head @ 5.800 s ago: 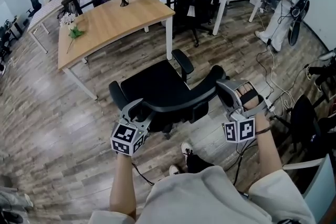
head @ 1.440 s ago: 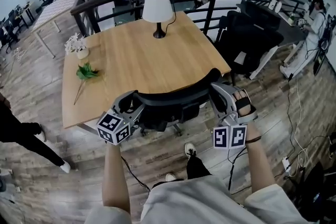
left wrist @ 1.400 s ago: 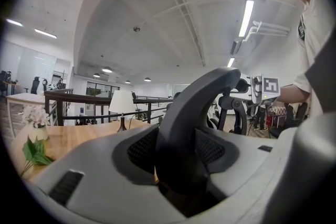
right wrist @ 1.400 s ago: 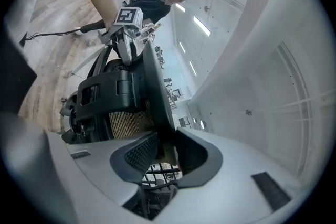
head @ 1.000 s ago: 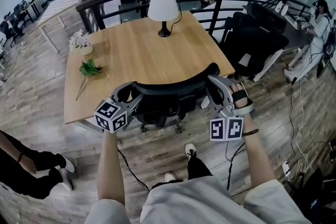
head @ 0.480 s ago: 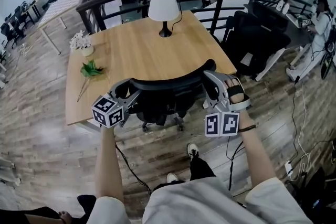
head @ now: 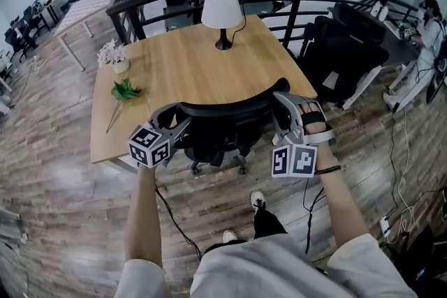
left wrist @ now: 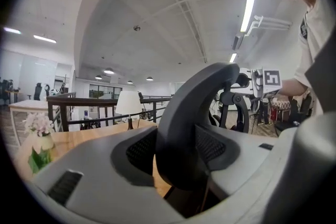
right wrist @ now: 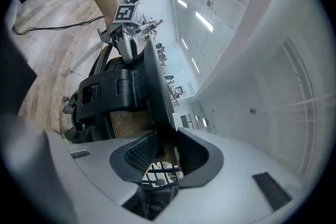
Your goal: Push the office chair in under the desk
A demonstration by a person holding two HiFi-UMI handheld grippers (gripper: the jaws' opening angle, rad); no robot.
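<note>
The chair (head: 223, 123) looks tucked under the desk (head: 181, 66), leaving only release: the right gripper (head: 283, 112) pinches its back, while the left gripper (head: 174, 121) has just been opening its jaws, the top rim between them.

No legible text, brand, number or sign is found in any view. The only printed marks are black-and-white square coded patterns, not lettering. They stand on the faces of the near-left marker cube (head: 149, 145) of the left gripper (head: 175, 125), and on the near-right marker cube (head: 293, 160) of the right gripper (head: 281, 107). One such pattern also shows, small, in each gripper view. Print elsewhere in the far office, if any, is too small to make out.
</note>
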